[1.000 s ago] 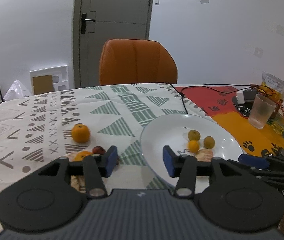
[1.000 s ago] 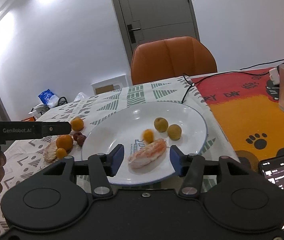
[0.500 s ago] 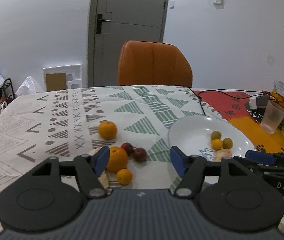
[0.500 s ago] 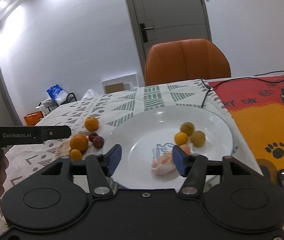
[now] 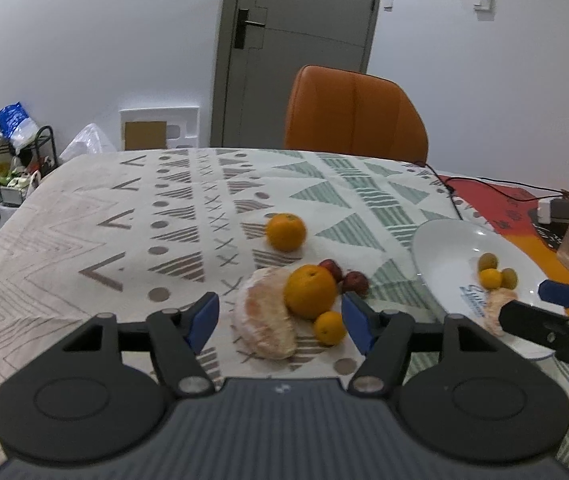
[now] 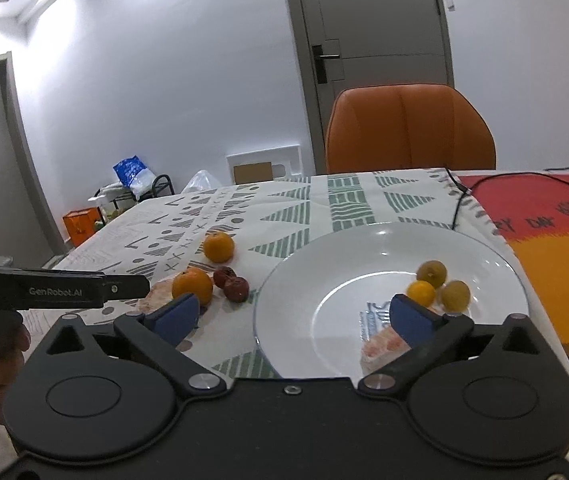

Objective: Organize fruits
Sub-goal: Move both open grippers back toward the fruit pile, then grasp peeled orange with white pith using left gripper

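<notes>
We found the desk (image 5: 84,216) under a patterned cloth, with an orange chair (image 5: 354,114) behind it. The white plate (image 6: 364,248) sat on the cloth toward the right side.

On the plate lay a peeled pomelo segment (image 6: 380,342) at the near rim and three small fruits touching one another: two yellow-green ones (image 6: 432,273) and a small orange one (image 6: 421,293) between them.

Left off the plate, on the cloth just beside it, we noted a second, larger peeled pomelo piece (image 5: 262,316), a big orange (image 5: 310,291) resting against it, a lone orange (image 5: 285,232) further back and apart, two dark red fruits (image 5: 354,282) touching each other behind the big orange, and a small kumquat-like fruit (image 5: 329,328) just in front of it.

The left claw (image 5: 280,322) stood partly open and empty, its blue pads flanking the cluster on the cloth without pressing anything. The right claw (image 6: 294,316) was opening wide over the plate; its right pad stood close over the pomelo segment, but nothing was gripped between the pads, and we could not tell whether that pad touched the segment.

In our judgement the task was under half done: four pieces were on the plate and six remained on the cloth. The left claw appeared best placed to take the next piece from the cluster.
</notes>
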Tool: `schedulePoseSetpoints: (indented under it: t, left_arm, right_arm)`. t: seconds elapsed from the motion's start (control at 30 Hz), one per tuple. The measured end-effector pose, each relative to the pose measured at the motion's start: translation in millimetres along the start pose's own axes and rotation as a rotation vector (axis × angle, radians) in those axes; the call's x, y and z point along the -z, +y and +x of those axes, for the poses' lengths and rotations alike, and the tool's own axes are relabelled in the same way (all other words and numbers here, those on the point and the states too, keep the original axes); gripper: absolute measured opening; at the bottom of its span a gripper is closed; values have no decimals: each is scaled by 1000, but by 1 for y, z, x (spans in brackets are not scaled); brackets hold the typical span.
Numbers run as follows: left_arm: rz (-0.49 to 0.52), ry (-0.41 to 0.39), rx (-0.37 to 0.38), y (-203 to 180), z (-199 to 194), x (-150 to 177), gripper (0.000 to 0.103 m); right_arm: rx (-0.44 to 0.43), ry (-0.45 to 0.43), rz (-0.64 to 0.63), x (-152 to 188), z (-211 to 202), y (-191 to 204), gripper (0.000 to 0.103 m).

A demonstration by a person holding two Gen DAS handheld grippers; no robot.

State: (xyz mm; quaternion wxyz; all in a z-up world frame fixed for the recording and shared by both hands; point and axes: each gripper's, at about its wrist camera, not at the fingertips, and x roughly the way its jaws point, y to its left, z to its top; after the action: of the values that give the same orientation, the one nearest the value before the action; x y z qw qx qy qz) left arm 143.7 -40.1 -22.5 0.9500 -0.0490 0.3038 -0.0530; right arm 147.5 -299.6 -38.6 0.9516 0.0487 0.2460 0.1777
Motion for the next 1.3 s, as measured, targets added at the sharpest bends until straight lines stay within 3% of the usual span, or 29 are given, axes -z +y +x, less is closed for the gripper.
schedulePoseSetpoints:
  t: [0.6,0.9,1.0,1.07,1.2,1.3]
  left_arm:
    - [-59,34,3,23,33,11,62]
    - [-25,41,-5,18,47,13,51]
    - [-9,38,1,15,48,13,37]
    - [-14,39,2,15,48,12,36]
    - [-30,33,-11,23,45,10,32]
    - [-50,23,-9,31,40,7,26]
  right_arm:
    - [-16,29,-48,-8,24,22,101]
    - [-27,60,-75,-19,43,28,73]
    - [-38,77,-83,-22,51,31,63]
    - [-41,88,-103,-23,56,36,58]
    - [-52,113,-136,-25,67,44,49]
    - [-57,132,-161,-26,76,47,48]
